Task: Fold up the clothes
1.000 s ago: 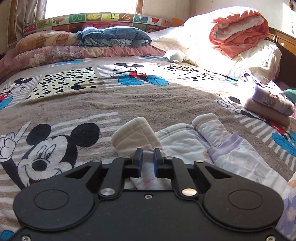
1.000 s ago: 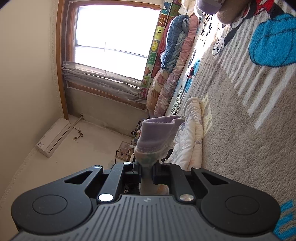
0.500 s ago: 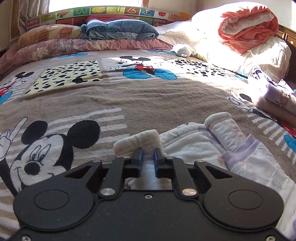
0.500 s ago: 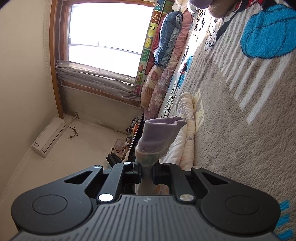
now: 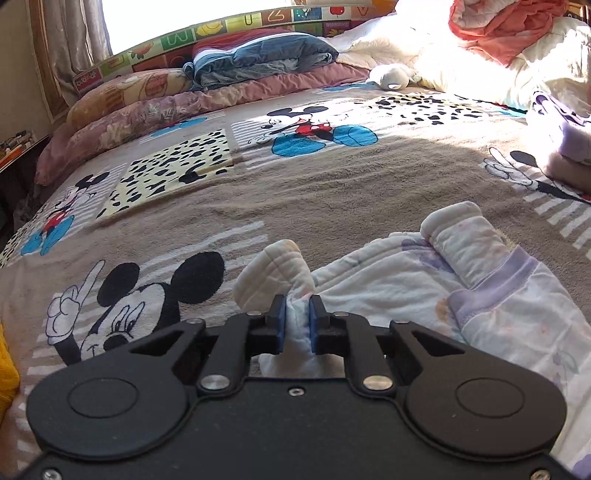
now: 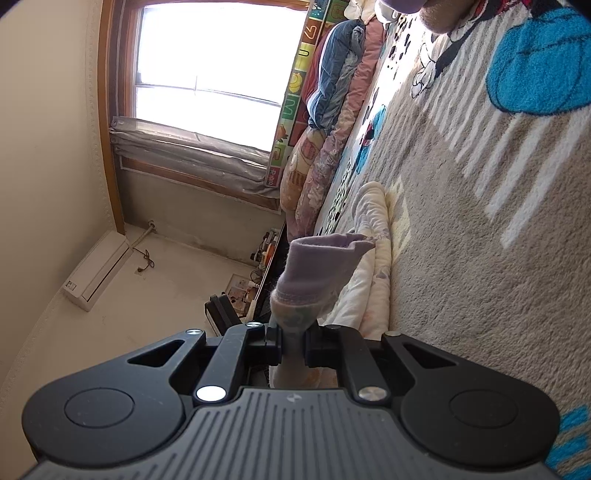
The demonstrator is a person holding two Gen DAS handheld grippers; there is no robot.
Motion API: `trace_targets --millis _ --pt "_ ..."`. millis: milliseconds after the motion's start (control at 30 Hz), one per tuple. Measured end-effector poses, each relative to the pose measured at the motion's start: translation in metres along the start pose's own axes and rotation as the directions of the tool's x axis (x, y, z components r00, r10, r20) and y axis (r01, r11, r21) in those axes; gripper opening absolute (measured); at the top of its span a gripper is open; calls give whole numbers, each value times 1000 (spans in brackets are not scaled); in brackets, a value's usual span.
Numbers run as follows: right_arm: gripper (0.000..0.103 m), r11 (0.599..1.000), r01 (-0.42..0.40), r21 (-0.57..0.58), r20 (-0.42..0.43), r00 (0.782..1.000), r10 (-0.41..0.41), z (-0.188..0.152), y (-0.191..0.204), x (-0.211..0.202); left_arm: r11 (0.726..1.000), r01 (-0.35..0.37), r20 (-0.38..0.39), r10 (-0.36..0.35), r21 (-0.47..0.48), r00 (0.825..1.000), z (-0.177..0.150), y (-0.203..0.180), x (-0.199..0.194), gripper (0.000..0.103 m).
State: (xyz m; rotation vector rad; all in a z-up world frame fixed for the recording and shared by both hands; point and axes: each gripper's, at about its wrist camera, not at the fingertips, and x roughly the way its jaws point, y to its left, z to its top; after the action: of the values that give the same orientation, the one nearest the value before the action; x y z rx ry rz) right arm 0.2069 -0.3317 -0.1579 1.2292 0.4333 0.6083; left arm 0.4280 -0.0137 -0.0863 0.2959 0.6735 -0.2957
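Note:
A small white quilted garment (image 5: 406, 269) with pale prints and lilac trim (image 5: 495, 280) lies on the cartoon-mouse bedspread (image 5: 295, 192). Its two padded legs point away from me. My left gripper (image 5: 295, 319) is shut on a bunched fold of white fabric at the near edge, beside the left leg (image 5: 273, 273). In the right wrist view, which is rolled sideways, my right gripper (image 6: 293, 338) is shut on the lilac waistband (image 6: 317, 269), lifted off the bed. The rest of the garment (image 6: 373, 258) trails down onto the bedspread (image 6: 480, 258).
Folded clothes (image 5: 565, 147) are stacked at the right. Pillows and a blue folded quilt (image 5: 258, 62) line the headboard. An orange and white duvet heap (image 5: 498, 33) fills the far right corner, with a small plush toy (image 5: 391, 75) nearby. Something yellow (image 5: 7, 369) is at the left edge.
The left gripper has moved forward and lower over the bed, still pinching the fabric, and the left leg now folds up against it. The right gripper keeps its hold on the waistband, shifted slightly.

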Motion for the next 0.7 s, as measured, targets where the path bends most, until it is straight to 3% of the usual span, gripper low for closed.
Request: trace_targets --millis 200,300,433,633,700 --pt "12 999 -33 -15 -1 999 33 2 8 -1 1000 5 -15 -5 -14 1000 9 -12 1 10" --pt "12 999 -38 -9 -4 999 38 4 8 -1 998 41 -45 -44 -56 998 0 -13 18 12" --pt "12 999 -45 -1 -9 999 45 5 8 1 993 50 -7 -51 -104 999 5 4 10 32" --pt "12 999 -52 11 -8 999 52 7 7 1 983 64 51 -55 -175 997 13 29 -2 32" --pt "12 998 -55 12 -8 998 55 8 7 1 978 69 71 -56 -198 996 16 38 -6 27"
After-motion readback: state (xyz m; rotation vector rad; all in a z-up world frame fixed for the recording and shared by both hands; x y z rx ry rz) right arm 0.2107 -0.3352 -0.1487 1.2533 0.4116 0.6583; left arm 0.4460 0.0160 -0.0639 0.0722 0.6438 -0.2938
